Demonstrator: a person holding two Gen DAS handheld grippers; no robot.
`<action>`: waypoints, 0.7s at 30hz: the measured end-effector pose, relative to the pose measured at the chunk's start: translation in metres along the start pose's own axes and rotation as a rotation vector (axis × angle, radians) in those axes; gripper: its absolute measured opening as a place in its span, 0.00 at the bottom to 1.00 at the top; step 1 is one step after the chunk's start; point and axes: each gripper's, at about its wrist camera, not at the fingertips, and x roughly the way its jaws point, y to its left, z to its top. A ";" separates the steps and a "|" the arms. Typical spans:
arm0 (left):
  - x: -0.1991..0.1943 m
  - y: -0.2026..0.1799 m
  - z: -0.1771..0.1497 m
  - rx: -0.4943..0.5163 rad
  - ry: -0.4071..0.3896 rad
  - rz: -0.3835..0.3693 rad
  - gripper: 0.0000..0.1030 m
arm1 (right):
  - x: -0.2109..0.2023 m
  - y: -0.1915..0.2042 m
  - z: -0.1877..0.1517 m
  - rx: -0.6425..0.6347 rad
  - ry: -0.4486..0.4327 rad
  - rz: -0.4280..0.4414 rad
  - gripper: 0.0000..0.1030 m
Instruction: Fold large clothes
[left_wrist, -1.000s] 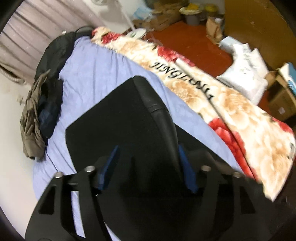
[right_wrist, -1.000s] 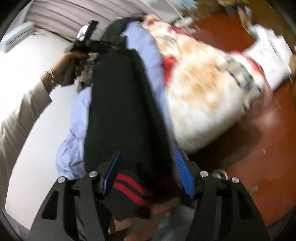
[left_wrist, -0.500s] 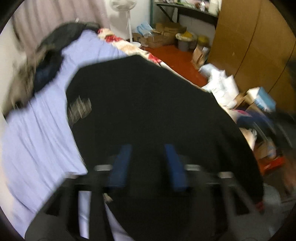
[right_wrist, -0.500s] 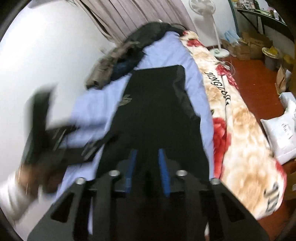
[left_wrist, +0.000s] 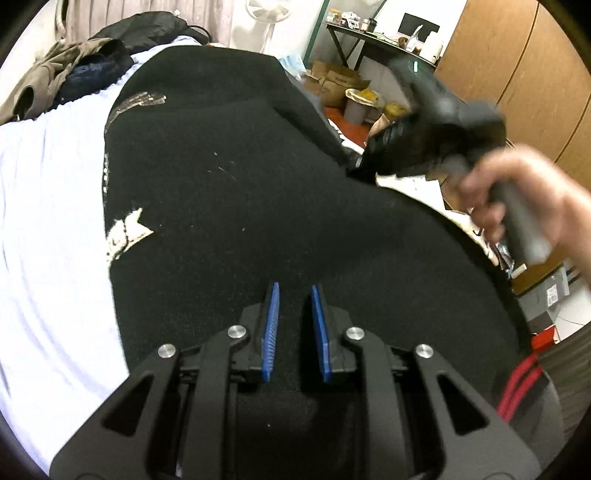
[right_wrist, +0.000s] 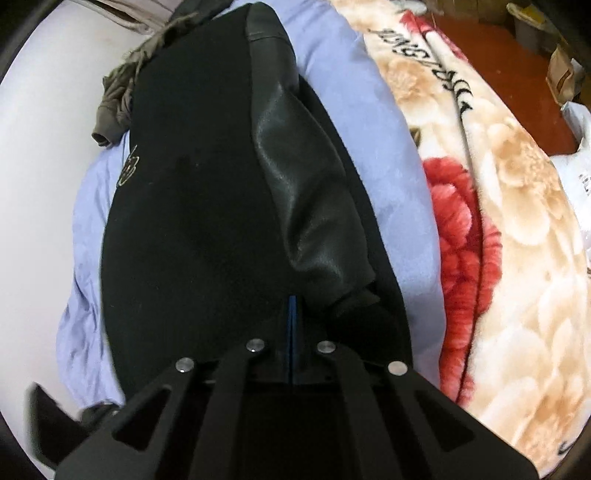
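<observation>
From the left view the left tongs (left_wrist: 294, 326) sit slightly spread over the black jacket (left_wrist: 258, 192) on the bed (left_wrist: 48, 229), while from the right the right tongs (right_wrist: 293, 332) are pressed together, seemingly pinching its near hem, which could slip and spoil the fold.

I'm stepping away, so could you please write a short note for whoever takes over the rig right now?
Left gripper: pads apart, over the black jacket, gripping nothing.
Right gripper: pads pressed together at the jacket's near end beside the shiny sleeve; whether it pinches fabric is unclear.
The jacket lies lengthwise on the lilac sheet, sleeve laid over the body; floral blanket alongside.
Done: the sleeve is folded in. Left: probably fold the body and tidy it.
</observation>
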 end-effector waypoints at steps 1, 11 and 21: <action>0.002 0.001 -0.002 -0.005 -0.004 -0.006 0.19 | -0.013 0.009 0.006 -0.032 -0.028 -0.007 0.00; 0.005 0.006 -0.007 -0.053 -0.035 -0.057 0.19 | 0.020 0.123 0.158 -0.207 -0.109 -0.144 0.00; 0.001 0.009 -0.015 -0.092 -0.029 -0.077 0.19 | 0.147 0.083 0.203 -0.086 0.032 -0.227 0.00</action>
